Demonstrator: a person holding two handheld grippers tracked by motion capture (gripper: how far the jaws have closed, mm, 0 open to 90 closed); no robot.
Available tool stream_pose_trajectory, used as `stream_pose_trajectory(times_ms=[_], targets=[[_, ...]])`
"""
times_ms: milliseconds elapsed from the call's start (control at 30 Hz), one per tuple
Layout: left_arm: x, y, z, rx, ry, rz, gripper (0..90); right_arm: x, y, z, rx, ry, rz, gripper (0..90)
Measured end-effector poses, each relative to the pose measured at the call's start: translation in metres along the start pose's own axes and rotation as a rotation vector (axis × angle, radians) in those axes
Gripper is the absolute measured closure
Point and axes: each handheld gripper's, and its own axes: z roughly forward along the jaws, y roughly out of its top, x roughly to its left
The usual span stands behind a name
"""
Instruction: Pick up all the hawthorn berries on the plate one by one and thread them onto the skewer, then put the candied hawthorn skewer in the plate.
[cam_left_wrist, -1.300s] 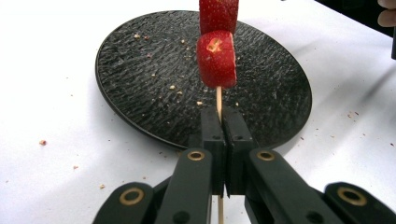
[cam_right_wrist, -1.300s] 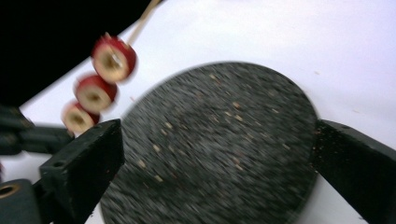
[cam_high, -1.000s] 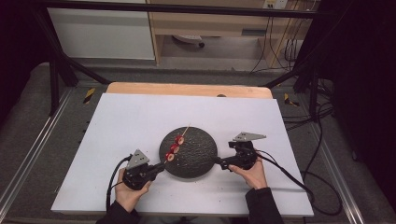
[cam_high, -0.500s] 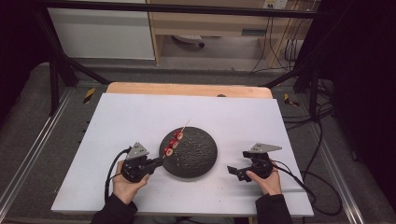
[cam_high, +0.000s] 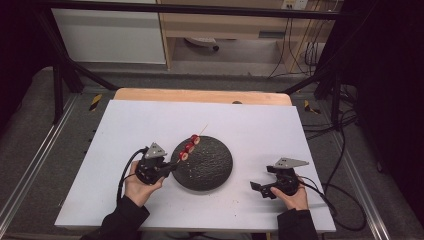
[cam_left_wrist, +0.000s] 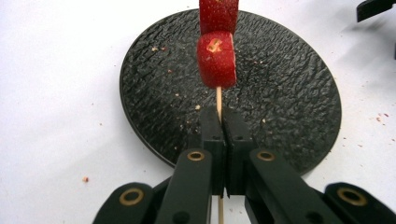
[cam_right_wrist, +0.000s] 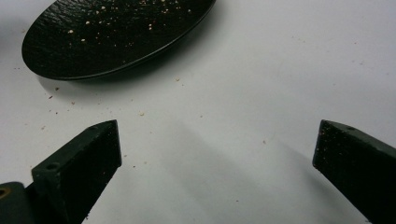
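The right gripper (cam_high: 261, 189) has pulled back from the plate (cam_high: 210, 175), jaws wide open; the left gripper (cam_high: 172, 166) still clamps the strawberry skewer (cam_high: 189, 147).

Red strawberry slices (cam_left_wrist: 216, 58) on a pale wooden skewer (cam_left_wrist: 218, 100), a black pebbled plate (cam_high: 212, 172), a white tabletop (cam_high: 125, 125).

White tabletop (cam_high: 125, 150); crumbs (cam_right_wrist: 140, 113) scattered; wooden shelving (cam_high: 225, 25) behind.
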Motion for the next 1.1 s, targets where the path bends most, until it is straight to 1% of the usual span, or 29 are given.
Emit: stream_pose_trajectory(times_ms=[100,200,233,333,400,533,733,867,1000,1100], targets=[[0.000,0.004,0.004,0.009,-0.001,-0.003,88.6,0.000,-0.001,-0.001,0.003,-0.002,-0.001,1.5],[-0.001,0.009,0.008,0.030,0.000,0.009,88.6,0.000,-0.001,-0.002,0.002,0.000,0.003,1.5],[-0.002,0.010,0.009,0.031,0.000,0.006,88.6,0.000,-0.001,-0.002,0.002,-0.002,0.004,1.5],[-0.002,0.015,0.015,0.058,0.002,0.010,88.6,0.000,-0.002,-0.003,0.001,-0.003,0.008,1.5],[-0.003,0.016,0.020,0.074,0.002,0.005,88.6,0.000,-0.002,-0.003,0.001,-0.001,0.009,1.5],[-0.004,0.019,0.028,0.101,0.007,0.009,88.5,0.000,-0.003,-0.003,0.004,0.000,0.003,1.5],[-0.005,0.018,0.038,0.154,0.023,0.011,88.6,-0.001,-0.004,-0.003,0.006,0.002,0.003,1.5],[-0.006,0.017,0.044,0.192,0.025,0.014,88.5,0.000,-0.004,-0.003,0.006,0.006,0.002,1.5],[-0.008,0.015,0.050,0.224,0.033,0.017,88.5,0.000,-0.004,-0.004,0.001,0.004,0.012,1.6],[-0.010,0.012,0.054,0.246,0.032,0.023,88.5,-0.001,-0.005,-0.004,-0.001,0.004,0.007,1.6]])
